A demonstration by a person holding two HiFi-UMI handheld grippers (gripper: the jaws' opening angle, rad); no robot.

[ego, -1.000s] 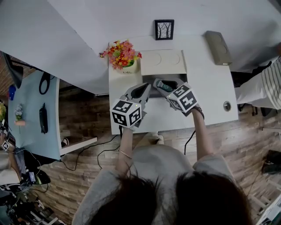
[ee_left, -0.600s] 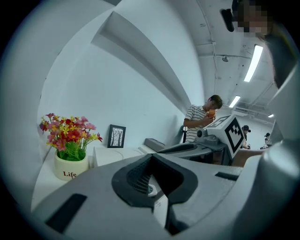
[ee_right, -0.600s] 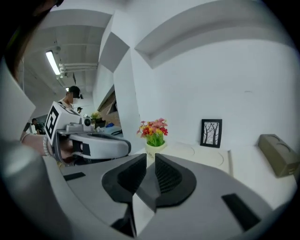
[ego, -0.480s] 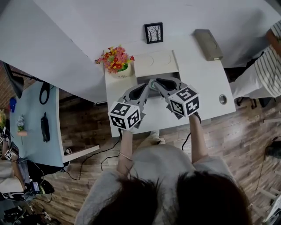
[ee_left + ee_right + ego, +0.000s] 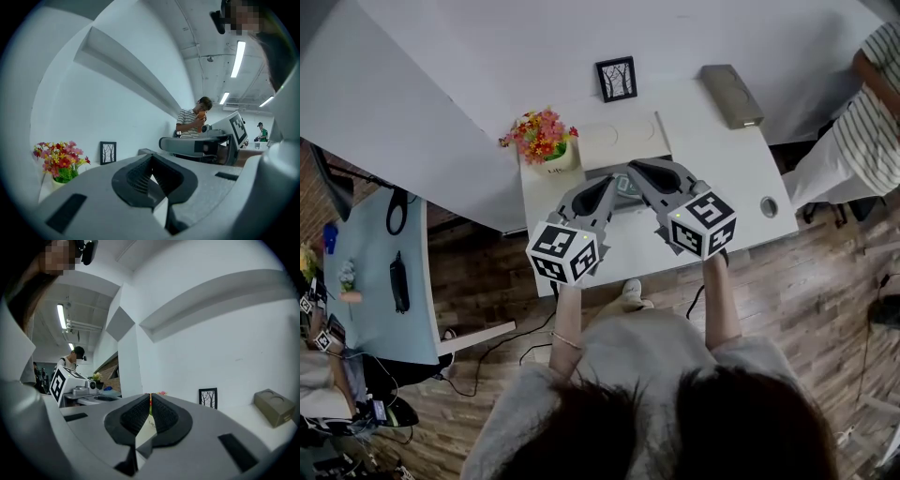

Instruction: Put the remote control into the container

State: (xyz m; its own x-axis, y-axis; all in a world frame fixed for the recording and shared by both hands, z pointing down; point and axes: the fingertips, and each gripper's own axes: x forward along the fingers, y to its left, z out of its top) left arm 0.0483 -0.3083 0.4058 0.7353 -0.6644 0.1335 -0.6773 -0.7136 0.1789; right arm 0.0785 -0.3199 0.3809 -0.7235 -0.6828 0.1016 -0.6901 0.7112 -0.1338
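Left gripper [image 5: 152, 158] and right gripper [image 5: 150, 395] have risen from the container [image 5: 623, 136] since the earlier frames, leaving the remote control [image 5: 627, 185] lying in its open front part, half hidden under the jaw tips in the head view. Left jaws are together and empty, and right jaws have just been closing with nothing between them (only a hairline slit remains). Flower pot [image 5: 540, 139] stands just left of the container, picture frame [image 5: 616, 78] behind it and grey box [image 5: 729, 96] behind and to its right, all on the white table [image 5: 712, 159].
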